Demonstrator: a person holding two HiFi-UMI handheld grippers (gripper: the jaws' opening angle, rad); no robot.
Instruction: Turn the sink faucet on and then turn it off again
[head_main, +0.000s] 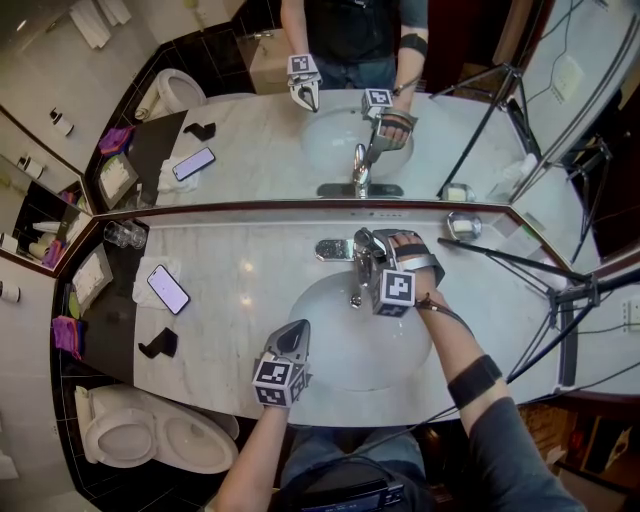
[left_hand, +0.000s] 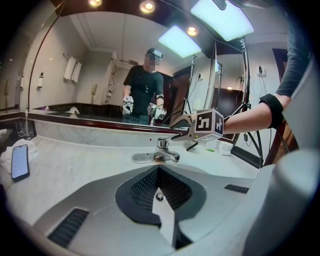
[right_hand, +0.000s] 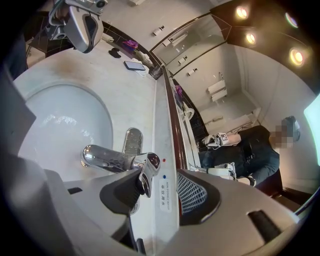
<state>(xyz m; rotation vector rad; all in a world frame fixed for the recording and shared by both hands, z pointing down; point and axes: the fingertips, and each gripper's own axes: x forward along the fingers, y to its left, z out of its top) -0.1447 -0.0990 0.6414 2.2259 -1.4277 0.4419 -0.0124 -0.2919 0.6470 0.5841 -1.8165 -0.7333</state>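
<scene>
The first step is in hand: the right gripper is at the faucet, which stands at the back of the basin under the mirror. Its jaws are apart and straddle the lever; the left pad touches the lever, the other stands clear. I cannot see a stream, so the water looks not yet on. Next comes a nudge or lift of the lever, with care that the smooth, rounded chrome does not slip off the ribbed dark pad. The left gripper hovers over the basin's near rim, clenched on nothing. The basin is glossy white, the counter pale veined marble.
</scene>
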